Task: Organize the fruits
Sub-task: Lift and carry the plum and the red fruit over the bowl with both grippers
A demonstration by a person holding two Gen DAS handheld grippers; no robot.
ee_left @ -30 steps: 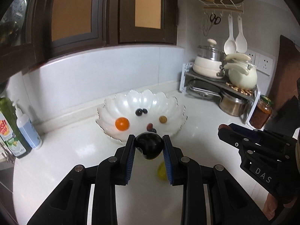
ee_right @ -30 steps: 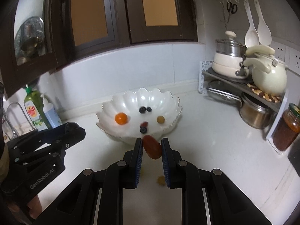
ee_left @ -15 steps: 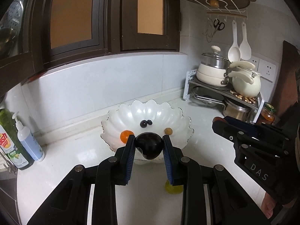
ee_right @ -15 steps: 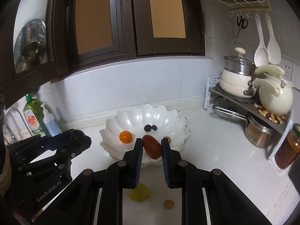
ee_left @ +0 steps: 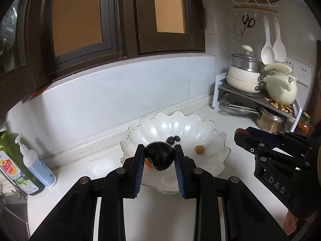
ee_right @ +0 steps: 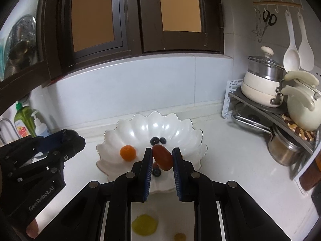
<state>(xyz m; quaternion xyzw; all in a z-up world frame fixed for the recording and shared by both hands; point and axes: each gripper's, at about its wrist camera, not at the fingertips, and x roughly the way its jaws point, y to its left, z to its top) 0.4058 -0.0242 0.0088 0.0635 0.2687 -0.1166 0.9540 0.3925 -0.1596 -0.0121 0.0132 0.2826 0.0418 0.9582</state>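
A white scalloped bowl (ee_left: 208, 138) (ee_right: 180, 132) stands on the white counter. In it lie a small orange (ee_right: 128, 153), two blueberries (ee_right: 157, 140) (ee_left: 173, 139), another dark berry (ee_right: 156, 172) and a small tan fruit (ee_left: 199, 149). My left gripper (ee_left: 159, 157) is shut on a dark plum (ee_left: 159, 156) over the bowl's near rim. My right gripper (ee_right: 161, 158) is shut on a reddish-brown oval fruit (ee_right: 163, 157) over the bowl's near side. A yellow-green fruit (ee_right: 144, 224) and a small tan fruit (ee_right: 179, 237) lie on the counter under the right gripper.
A dish soap bottle (ee_left: 14, 164) and a pump bottle (ee_left: 36, 164) stand at the left by the sink. A rack with pots and a kettle (ee_left: 258, 92) (ee_right: 280, 100) stands at the right, with a jar (ee_left: 305, 121) beside it. Dark cabinets hang above the backsplash.
Both grippers have risen and moved forward toward the bowl, each still holding its fruit. The yellow-green fruit has dropped out of the left wrist view.
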